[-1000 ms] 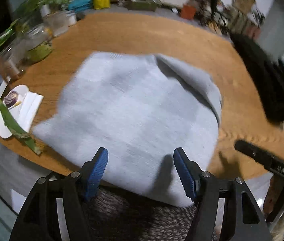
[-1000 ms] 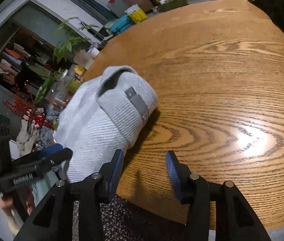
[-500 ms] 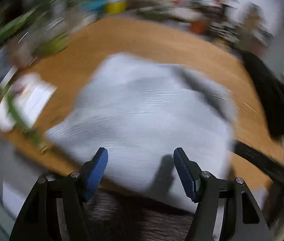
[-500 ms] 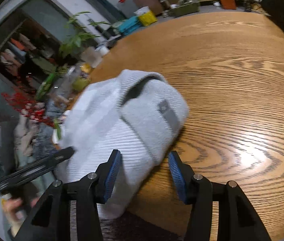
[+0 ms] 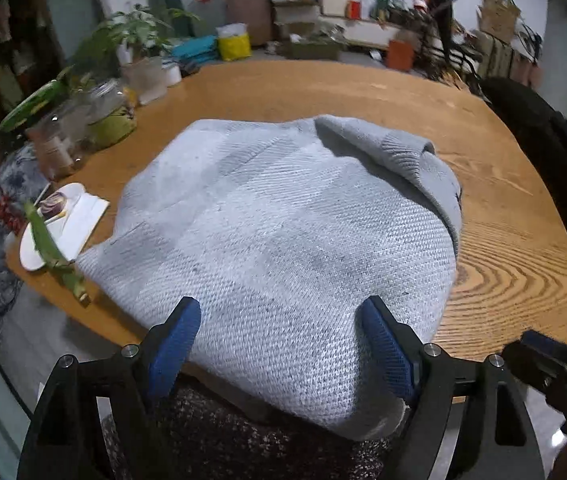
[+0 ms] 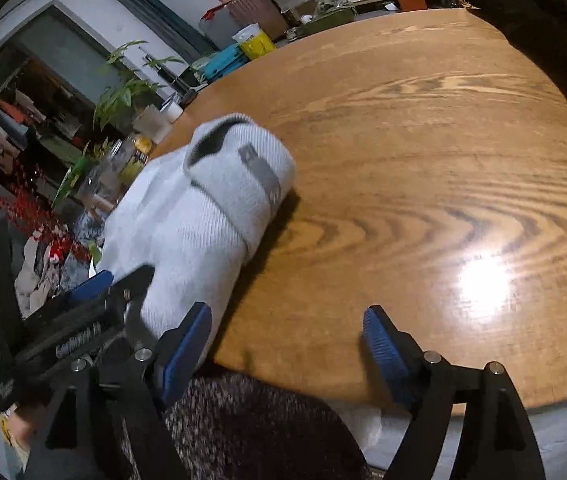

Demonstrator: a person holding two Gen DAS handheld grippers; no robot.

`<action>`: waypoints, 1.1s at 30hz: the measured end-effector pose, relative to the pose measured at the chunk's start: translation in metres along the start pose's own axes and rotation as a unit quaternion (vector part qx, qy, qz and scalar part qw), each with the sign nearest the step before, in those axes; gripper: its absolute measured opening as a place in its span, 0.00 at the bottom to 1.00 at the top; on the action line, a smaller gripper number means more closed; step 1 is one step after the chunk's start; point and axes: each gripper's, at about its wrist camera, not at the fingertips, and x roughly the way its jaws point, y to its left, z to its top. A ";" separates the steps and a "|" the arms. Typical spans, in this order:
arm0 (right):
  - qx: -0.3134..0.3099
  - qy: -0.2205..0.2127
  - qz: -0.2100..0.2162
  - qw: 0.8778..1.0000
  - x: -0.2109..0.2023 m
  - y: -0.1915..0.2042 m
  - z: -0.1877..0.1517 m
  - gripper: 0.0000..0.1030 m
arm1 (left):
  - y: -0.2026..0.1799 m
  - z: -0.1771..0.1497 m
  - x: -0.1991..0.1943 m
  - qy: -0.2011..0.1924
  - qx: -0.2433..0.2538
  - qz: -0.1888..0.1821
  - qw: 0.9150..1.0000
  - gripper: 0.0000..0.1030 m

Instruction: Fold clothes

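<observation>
Sweater (image 5: 283, 232) btwn left hand-held gripper (image 5: 279, 340) jaws, opening; right hand-held gripper (image 6: 285, 336) opening, empty.

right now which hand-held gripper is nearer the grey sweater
Left. The left hand-held gripper straddles the grey sweater's near edge, jaws opening; the right hand-held gripper sits beside it over the bare table.
</observation>
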 end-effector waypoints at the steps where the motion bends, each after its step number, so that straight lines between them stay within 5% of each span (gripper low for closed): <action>1: 0.002 -0.003 0.003 1.000 -0.001 0.000 -0.001 0.79 | -0.003 -0.001 -0.002 -0.007 0.004 0.013 1.000 0.81; 5: 0.005 -0.021 0.012 1.000 -0.010 0.001 -0.006 0.80 | -0.005 -0.004 -0.011 -0.016 0.000 0.029 0.999 0.80; 11: -0.021 -0.070 0.008 0.997 -0.021 0.001 -0.008 0.78 | 0.006 -0.009 -0.011 0.007 -0.028 -0.025 0.999 0.80; 12: -0.027 -0.078 0.007 0.997 -0.022 0.001 -0.008 0.64 | 0.005 -0.008 -0.009 0.011 -0.027 -0.030 0.999 0.80; 13: -0.034 -0.084 0.009 0.996 -0.021 0.000 -0.005 0.37 | 0.002 -0.007 -0.007 0.015 -0.023 -0.039 0.999 0.80; 14: -0.043 -0.085 0.016 0.995 -0.018 -0.001 0.002 0.33 | -0.001 -0.006 -0.006 0.015 -0.019 -0.041 0.999 0.80; 19: -0.110 -0.071 0.004 0.991 0.011 0.013 0.032 0.31 | -0.016 -0.005 0.010 0.018 0.010 -0.016 1.000 0.82; 22: -0.144 -0.057 0.018 0.988 0.029 0.026 0.034 0.34 | -0.011 -0.002 0.024 0.032 0.004 -0.003 0.999 0.99; 29: -0.178 -0.064 0.010 0.982 0.040 0.023 0.021 0.33 | 0.000 -0.001 0.029 0.040 0.003 -0.034 0.999 1.00; 33: -0.184 -0.040 0.045 0.981 0.040 0.017 0.016 0.33 | -0.003 -0.005 0.014 0.026 0.078 -0.056 0.995 0.99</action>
